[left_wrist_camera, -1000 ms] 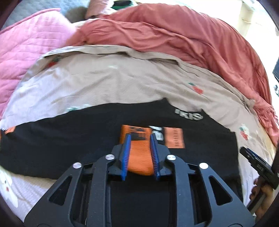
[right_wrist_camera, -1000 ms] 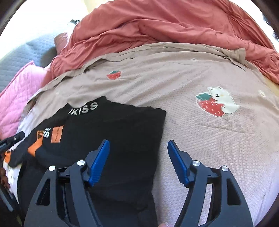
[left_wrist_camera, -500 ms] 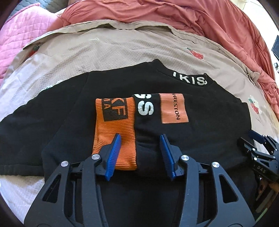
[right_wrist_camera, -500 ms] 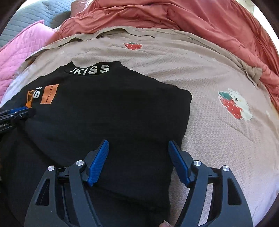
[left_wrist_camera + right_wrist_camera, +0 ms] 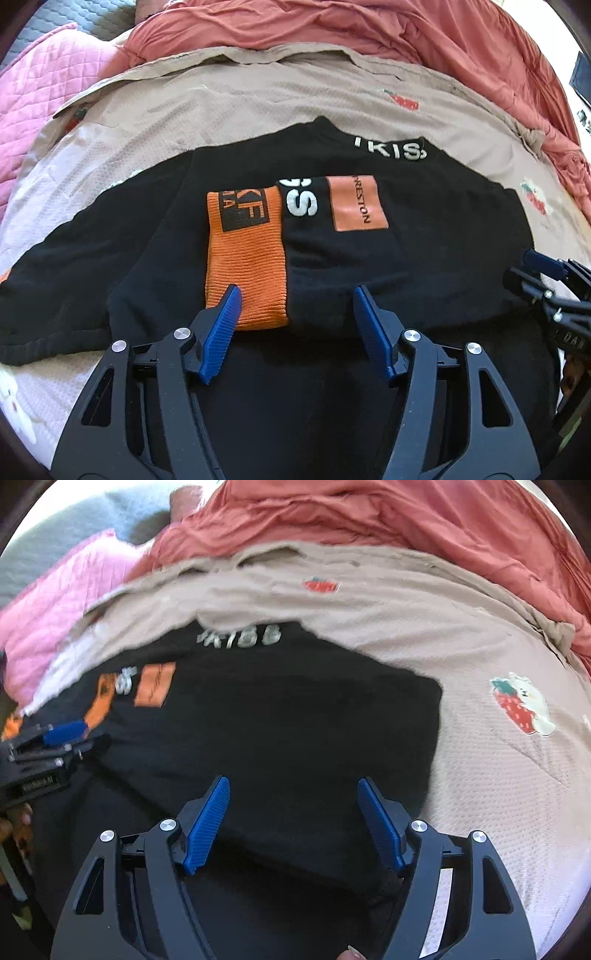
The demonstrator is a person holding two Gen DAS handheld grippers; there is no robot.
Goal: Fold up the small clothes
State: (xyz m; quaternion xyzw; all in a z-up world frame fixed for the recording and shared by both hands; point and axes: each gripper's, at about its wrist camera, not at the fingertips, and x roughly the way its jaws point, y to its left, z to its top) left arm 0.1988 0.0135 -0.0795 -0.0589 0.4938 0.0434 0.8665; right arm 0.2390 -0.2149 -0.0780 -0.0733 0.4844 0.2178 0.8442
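Beige sheet (image 5: 258,110) on the bed carries the black top (image 5: 424,266), orange cuff (image 5: 245,258) folded across its chest. Left gripper (image 5: 295,317) hangs above the cuff, jaws opening, gripping nothing. Right gripper (image 5: 293,808) hovers over the top, jaws wide, empty.

A beige bedspread (image 5: 258,107) printed with strawberries covers the near and middle of the bed, and a larger strawberry-and-bear print (image 5: 522,705) lies on its right side. Along the far edge a rumpled rust-red blanket (image 5: 369,33) is bunched up, running down the right side as well. At the far left lies a pink quilted cover (image 5: 48,85), with a grey quilted surface (image 5: 92,520) beyond it in the corner.
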